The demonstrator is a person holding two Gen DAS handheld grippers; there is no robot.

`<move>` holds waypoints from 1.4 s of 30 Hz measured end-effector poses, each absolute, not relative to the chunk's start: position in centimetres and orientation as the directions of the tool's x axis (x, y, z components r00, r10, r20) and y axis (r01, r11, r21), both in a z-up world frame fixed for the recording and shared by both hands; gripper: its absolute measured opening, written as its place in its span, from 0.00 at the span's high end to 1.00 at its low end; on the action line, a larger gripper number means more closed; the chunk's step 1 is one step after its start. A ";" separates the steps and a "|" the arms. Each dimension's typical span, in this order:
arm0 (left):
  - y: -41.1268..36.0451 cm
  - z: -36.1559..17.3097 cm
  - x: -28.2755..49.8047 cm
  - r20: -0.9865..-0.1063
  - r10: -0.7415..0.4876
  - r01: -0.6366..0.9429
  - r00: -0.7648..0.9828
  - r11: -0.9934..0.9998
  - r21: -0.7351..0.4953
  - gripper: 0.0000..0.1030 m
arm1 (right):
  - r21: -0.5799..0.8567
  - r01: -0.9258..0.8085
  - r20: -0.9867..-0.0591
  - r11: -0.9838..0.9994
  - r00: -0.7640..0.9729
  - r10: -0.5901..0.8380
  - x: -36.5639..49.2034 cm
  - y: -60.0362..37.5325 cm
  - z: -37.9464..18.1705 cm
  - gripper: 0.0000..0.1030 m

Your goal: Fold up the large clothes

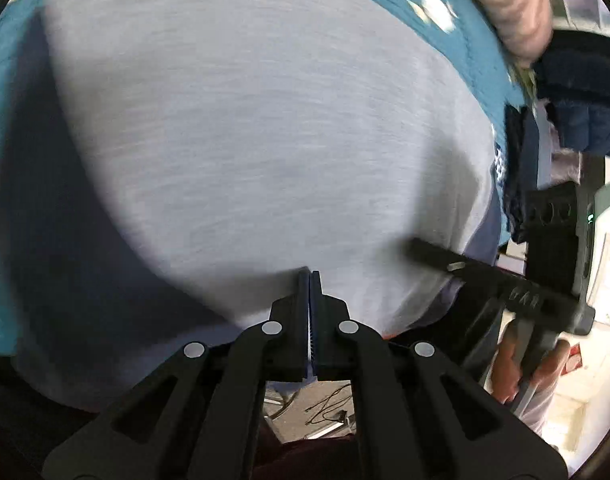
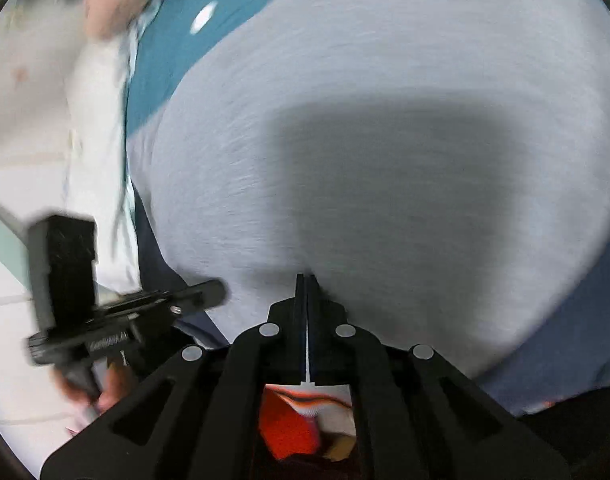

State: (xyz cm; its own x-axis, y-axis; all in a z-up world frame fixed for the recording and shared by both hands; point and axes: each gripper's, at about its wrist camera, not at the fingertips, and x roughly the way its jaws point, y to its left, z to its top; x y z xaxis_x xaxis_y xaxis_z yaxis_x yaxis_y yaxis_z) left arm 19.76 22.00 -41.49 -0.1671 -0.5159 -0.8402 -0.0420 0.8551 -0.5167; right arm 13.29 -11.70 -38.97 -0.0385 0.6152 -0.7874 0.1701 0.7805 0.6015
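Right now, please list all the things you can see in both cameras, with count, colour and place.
garment: one, pale grey-blue, spread wide, fills both views.
cover: one, teal with white spots, under the garment.
clothes pile: several, dark blue, right edge of left view.
orange fabric: one, orange and white, below the right claw.
left claw: one, black, shut on the garment edge.
right claw: one, black, shut on the garment edge.

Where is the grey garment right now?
The grey garment fills both wrist views, spread over the teal cloth. Its near edge is pinched by the left gripper and the right gripper.
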 end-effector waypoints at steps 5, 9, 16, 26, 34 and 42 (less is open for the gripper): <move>27.0 -41.2 19.2 -0.865 -0.481 -0.101 -0.139 0.876 -0.471 0.98 | 0.504 0.212 -0.858 0.837 0.007 0.514 12.5 -18.4 -38.2 1.00; 28.3 -41.2 18.5 -0.862 -0.493 -0.132 -0.120 0.868 -0.478 0.98 | 0.552 0.307 -0.821 0.775 0.041 0.569 11.8 -21.3 -39.2 1.00; 28.7 -41.6 18.9 -0.874 -0.465 -0.151 -0.144 0.883 -0.445 0.97 | 0.534 0.331 -0.830 0.778 0.028 0.557 12.0 -20.5 -40.4 1.00; 23.4 -33.5 20.0 -0.922 -0.387 0.008 -0.012 0.922 -0.388 0.94 | 0.501 0.267 -0.865 0.823 0.120 0.487 12.5 -20.6 -32.2 0.23; 14.1 -31.2 25.9 -0.929 -0.366 0.112 0.054 0.927 -0.358 0.50 | 0.441 0.275 -0.896 0.854 0.196 0.399 13.7 -21.8 -29.0 0.19; 10.1 -40.9 30.1 -0.942 -0.304 0.034 -0.144 0.950 -0.312 1.00 | 0.346 0.463 -0.938 0.816 0.161 0.306 12.8 -28.7 -31.7 0.15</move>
State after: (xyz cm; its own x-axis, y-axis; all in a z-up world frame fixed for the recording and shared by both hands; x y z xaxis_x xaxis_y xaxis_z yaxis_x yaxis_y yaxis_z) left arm 30.07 10.11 -40.90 -0.1441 -0.3037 -0.9418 0.0342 0.9496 -0.3115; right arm 12.81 -28.71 -31.74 0.1605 0.3061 -0.9384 0.4634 0.8160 0.3455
